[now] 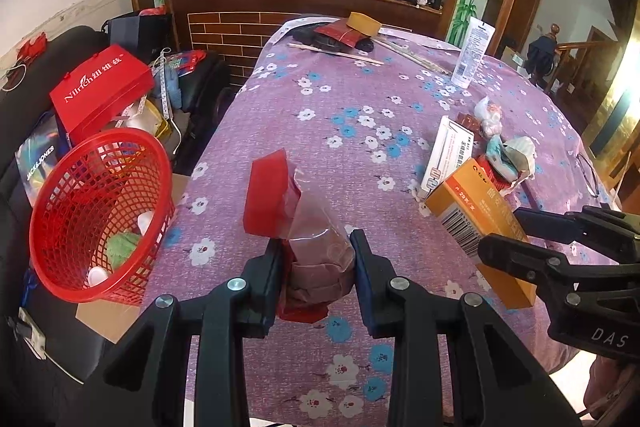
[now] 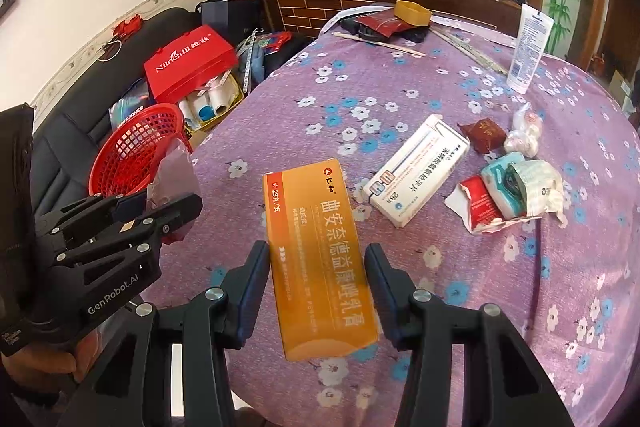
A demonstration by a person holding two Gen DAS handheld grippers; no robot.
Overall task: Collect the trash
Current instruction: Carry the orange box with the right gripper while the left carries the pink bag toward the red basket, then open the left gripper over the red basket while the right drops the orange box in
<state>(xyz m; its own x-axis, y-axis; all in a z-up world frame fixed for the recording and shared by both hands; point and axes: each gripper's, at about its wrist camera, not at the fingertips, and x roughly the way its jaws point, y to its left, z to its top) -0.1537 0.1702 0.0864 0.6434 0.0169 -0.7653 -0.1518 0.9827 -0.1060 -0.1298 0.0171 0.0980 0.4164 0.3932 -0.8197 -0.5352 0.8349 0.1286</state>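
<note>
My left gripper [image 1: 316, 255] is shut on a red and clear plastic wrapper [image 1: 296, 219] and holds it above the purple flowered tablecloth [image 1: 320, 107]. It shows at the left of the right wrist view [image 2: 160, 205]. My right gripper [image 2: 318, 267] is shut on an orange medicine box [image 2: 320, 259], also at the right in the left wrist view [image 1: 472, 223]. A red mesh basket [image 1: 96, 211] stands off the table's left edge, tilted, with some trash in it. On the table lie a white medicine box [image 2: 416, 171], crumpled wrappers [image 2: 508, 191] and a dark red packet [image 2: 482, 133].
A white tube [image 2: 530, 47] stands at the far right of the table. A tape roll [image 2: 412, 11], dark items and chopsticks [image 2: 380, 43] lie at the far edge. A red gift box [image 1: 100, 87] and clutter sit on the black sofa [image 2: 72, 147] to the left.
</note>
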